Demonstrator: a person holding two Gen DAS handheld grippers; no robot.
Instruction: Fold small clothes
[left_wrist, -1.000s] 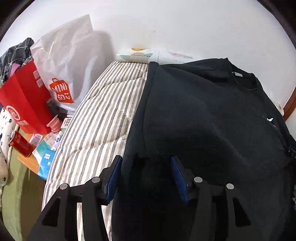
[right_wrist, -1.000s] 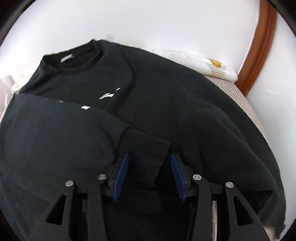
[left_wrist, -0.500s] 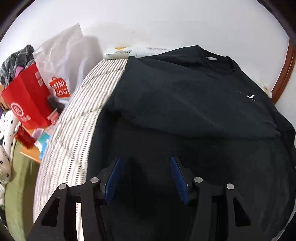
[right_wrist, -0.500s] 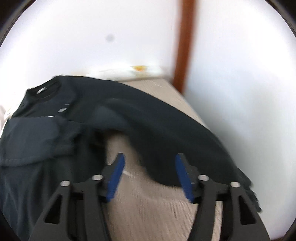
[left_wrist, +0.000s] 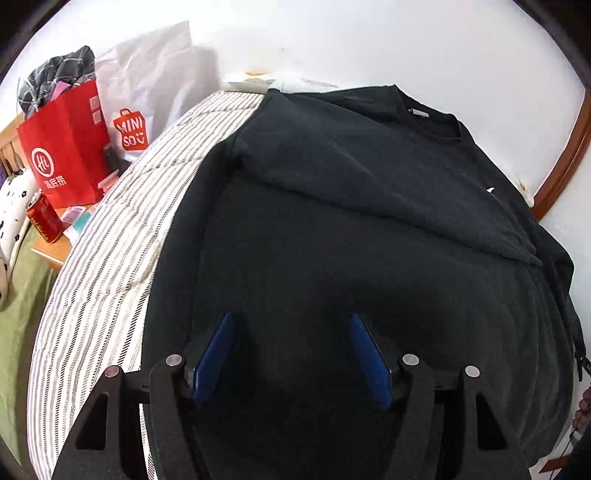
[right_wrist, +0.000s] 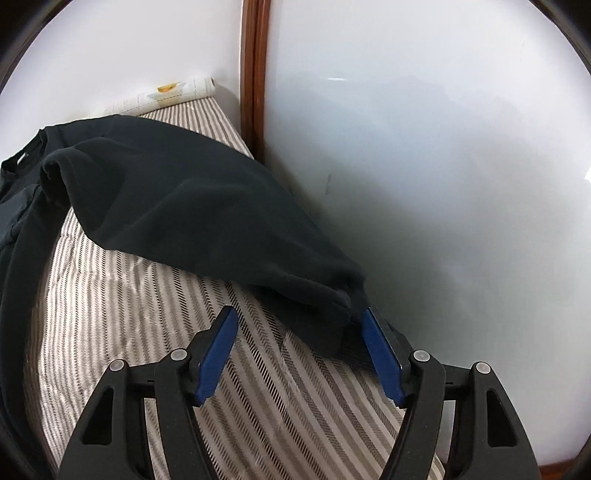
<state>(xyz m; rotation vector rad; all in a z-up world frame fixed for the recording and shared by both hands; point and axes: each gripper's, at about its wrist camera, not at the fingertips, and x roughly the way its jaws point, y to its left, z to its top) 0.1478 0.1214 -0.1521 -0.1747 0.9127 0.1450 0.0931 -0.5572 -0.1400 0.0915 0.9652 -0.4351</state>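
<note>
Black sweatshirt (left_wrist: 369, 229) lies flat on striped bed (left_wrist: 110, 258), one sleeve folded across chest. L claw (left_wrist: 291, 354) tilts steeply down over the hem, jaws opening, nothing pinched btw pads. R claw (right_wrist: 299, 350) angled down at bed's far side by the wall; jaws wide, other sleeve (right_wrist: 207, 221) stretched out, cuff just touching right pad, not gripped.

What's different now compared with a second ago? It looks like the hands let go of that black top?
Yes. The right gripper had the folded-in sleeve's cuff between its fingers; it has swung away to the other sleeve, lying along the wall, and stands open by its cuff. The left gripper has pulled back over the black sweatshirt, jaws opening, nothing pinched. The sweatshirt, striped mattress and red bag stayed put.
</note>
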